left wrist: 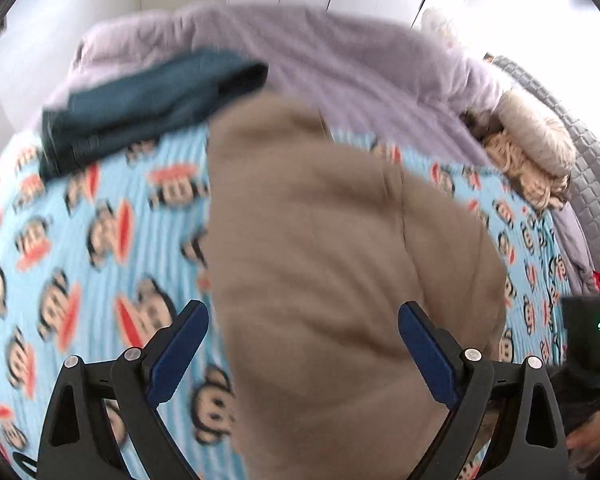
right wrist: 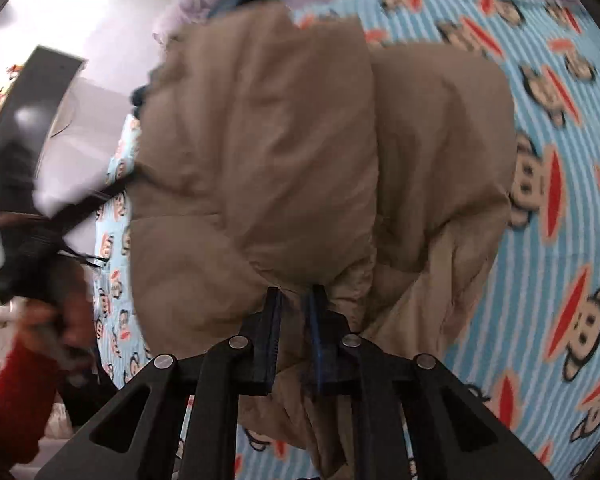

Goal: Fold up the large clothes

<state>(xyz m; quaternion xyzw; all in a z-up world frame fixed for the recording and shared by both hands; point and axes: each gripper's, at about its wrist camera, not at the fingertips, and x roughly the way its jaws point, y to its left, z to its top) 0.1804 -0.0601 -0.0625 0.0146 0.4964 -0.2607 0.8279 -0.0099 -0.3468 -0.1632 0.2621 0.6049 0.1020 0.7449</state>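
Right wrist view shows the right gripper pinched on a bunched edge of the tan padded coat, which lies on the monkey-print bedspread. The left gripper hangs wide, holding nothing. Best to carry the pinched edge low across, so the bulk folds flat.

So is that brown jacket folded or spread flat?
Partly folded: the brown jacket lies doubled over itself on the bed sheet, its edge pinched in the right gripper.

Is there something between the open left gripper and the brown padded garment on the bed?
Nothing visible. The left gripper is open above the brown garment, with only air between. The right gripper is already shut on its fabric. The dark blue clothing lies farther away.
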